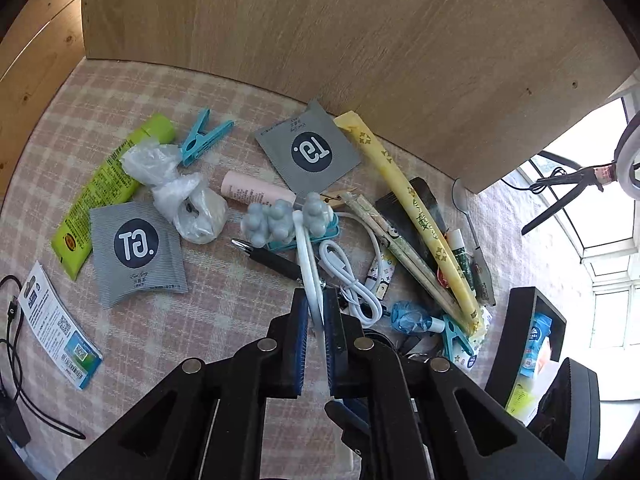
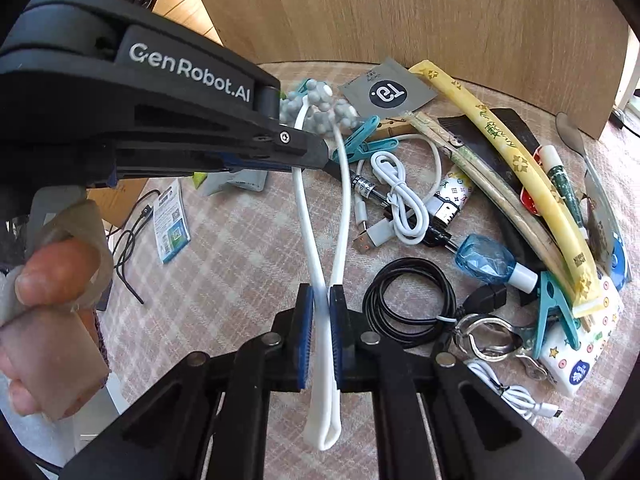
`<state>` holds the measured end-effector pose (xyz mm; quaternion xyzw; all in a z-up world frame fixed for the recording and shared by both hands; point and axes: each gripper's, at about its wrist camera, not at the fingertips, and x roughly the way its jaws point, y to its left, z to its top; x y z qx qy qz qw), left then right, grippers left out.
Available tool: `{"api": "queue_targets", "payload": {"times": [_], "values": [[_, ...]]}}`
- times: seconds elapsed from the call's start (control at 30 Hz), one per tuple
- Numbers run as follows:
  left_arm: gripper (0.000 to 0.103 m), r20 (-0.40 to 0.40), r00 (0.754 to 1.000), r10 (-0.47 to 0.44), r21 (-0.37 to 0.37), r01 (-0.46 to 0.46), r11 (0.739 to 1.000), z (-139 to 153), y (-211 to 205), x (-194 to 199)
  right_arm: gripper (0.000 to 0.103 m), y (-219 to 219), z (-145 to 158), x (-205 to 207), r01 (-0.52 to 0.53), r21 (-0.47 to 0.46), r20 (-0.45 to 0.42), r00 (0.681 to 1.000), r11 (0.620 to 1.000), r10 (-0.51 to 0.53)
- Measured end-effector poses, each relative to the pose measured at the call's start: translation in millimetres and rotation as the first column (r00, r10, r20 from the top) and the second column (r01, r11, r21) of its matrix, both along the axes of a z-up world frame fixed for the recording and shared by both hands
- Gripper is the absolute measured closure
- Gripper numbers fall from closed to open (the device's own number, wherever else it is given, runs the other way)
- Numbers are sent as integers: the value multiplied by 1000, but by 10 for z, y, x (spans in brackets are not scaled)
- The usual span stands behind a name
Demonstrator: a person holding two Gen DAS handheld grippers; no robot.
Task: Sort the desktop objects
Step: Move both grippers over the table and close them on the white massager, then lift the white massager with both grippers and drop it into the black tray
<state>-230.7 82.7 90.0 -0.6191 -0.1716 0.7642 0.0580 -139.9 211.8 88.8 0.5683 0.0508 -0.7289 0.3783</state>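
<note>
Both grippers clamp the white massager over the cluttered desk.

My left gripper (image 1: 316,316) is closed on one white arm of the massager (image 2: 320,264), up near its grey-blue knobbed rollers (image 1: 288,220); my right gripper (image 2: 320,312) pinches both arms together lower down, close to the looped end. The left gripper's side reads "GenRobot.AI". A black box (image 1: 532,320) at the surface's right edge holds a blue packet; I cannot read it. Two grey sachets (image 1: 136,248) marked "GT." lie toward the back and left. White cables (image 2: 400,196), a blue spray bottle (image 2: 486,258) and a yellow sleeve (image 2: 532,184) sit right of the massager.
</note>
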Motion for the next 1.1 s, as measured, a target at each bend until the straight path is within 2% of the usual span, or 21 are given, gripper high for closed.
{"api": "queue_targets", "payload": {"times": [0.07,0.17,0.27,0.4,0.47,0.53,0.57,0.63,0.77,0.9,0.97,1.03,1.1], "values": [[101,-23,1000,-17,-3,17,1000,127,145,10,102,104,98,35,23,-17,-9,1000,1000,-24],[103,-64,997,-51,-11,50,999,316,345,25,102,281,256,70,49,-45,-21,999,998,-50],[103,-99,993,-64,-58,59,997,385,500,13,102,411,332,78,75,-41,-46,996,996,-77],[102,-76,995,-62,-77,56,995,286,452,5,101,536,277,60,101,-42,-17,995,994,-102],[95,-56,998,-32,-78,28,997,197,375,-9,100,583,254,69,108,-48,-9,994,993,-108],[71,-66,998,-13,-103,6,995,140,293,1,93,584,209,73,108,-57,11,994,992,-108],[69,-63,998,-14,-100,7,995,109,267,-3,89,565,173,72,106,-61,29,994,993,-104],[68,-35,999,-24,-64,22,998,34,239,-22,76,502,93,71,103,-58,52,994,993,-100],[66,-30,998,-51,-56,49,997,-39,284,-62,66,411,-36,72,97,-64,86,992,993,-91],[68,5,998,-56,-51,57,997,-193,344,-124,66,348,-192,80,104,-52,102,990,993,-99],[74,25,998,-50,-43,51,998,-270,349,-146,66,335,-264,76,115,-51,111,988,992,-109],[92,53,997,-57,-28,58,998,-346,360,-160,69,327,-331,57,125,-49,126,985,991,-118],[96,65,995,-75,-18,76,997,-378,386,-153,77,304,-384,44,127,-60,143,983,990,-117]]}}
